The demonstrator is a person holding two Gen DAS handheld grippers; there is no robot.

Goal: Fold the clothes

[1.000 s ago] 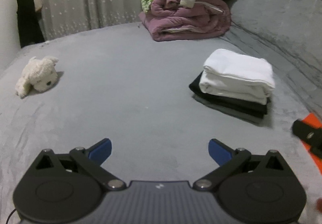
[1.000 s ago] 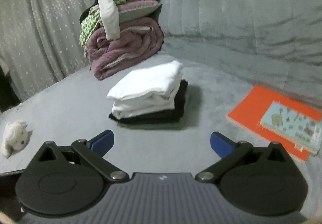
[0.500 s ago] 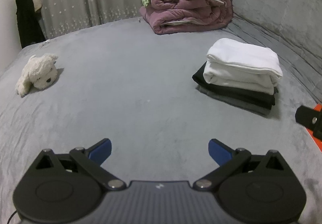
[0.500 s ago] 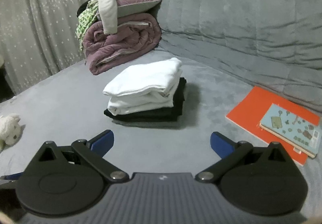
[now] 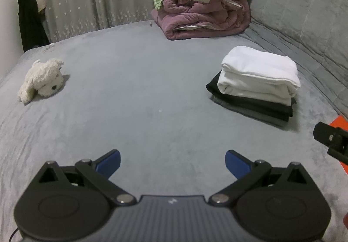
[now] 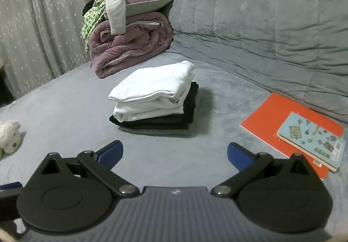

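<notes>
The small blue book (image 6: 313,141) lying on the orange folder (image 6: 289,118) reads "BEAR" near its corner. The folded clothes (image 6: 156,100) sit stacked on the grey bed (image 5: 141,94), white over black, near the quilted backrest. The left gripper (image 5: 173,164) and right gripper (image 6: 175,155) both hover spread wide and empty over bare bedding, with open room left toward the plush dog (image 5: 42,79).

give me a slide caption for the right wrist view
Open right gripper faces a folded stack on the bed, notebooks to its right.
</notes>
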